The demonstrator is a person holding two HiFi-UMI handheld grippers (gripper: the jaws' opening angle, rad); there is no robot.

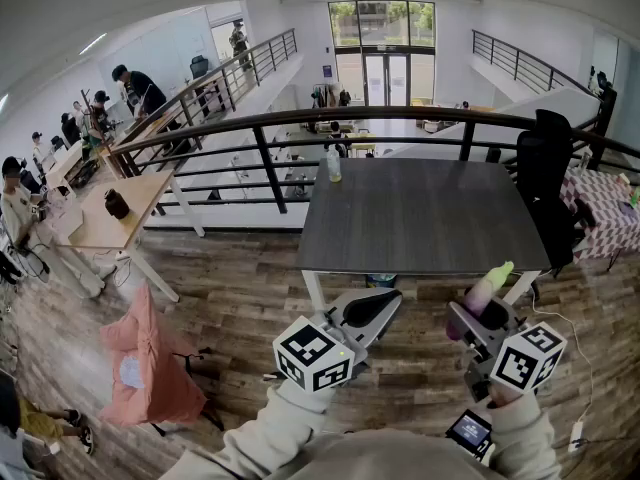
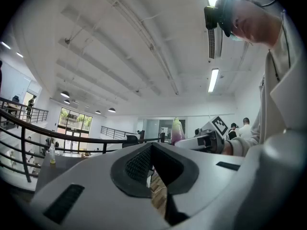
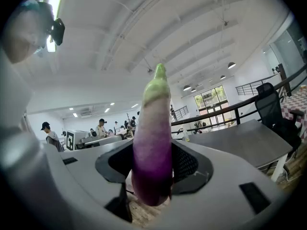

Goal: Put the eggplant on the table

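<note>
The eggplant (image 3: 152, 143), purple below and pale green at its tip, stands upright between the jaws of my right gripper (image 3: 152, 169), which is shut on it. In the head view the eggplant (image 1: 484, 294) pokes up from my right gripper (image 1: 480, 318) just off the near right corner of the dark grey table (image 1: 420, 213). My left gripper (image 1: 368, 310) hangs before the table's near edge, left of the right one, shut with nothing in it. The left gripper view shows its jaws (image 2: 152, 169) pressed together, with the eggplant (image 2: 177, 130) in the distance.
A bottle (image 1: 333, 164) stands at the table's far left. A black office chair (image 1: 545, 183) sits at the table's right side, a black railing (image 1: 300, 128) runs behind it. A wooden desk (image 1: 115, 213) and a pink cloth (image 1: 150, 363) lie left.
</note>
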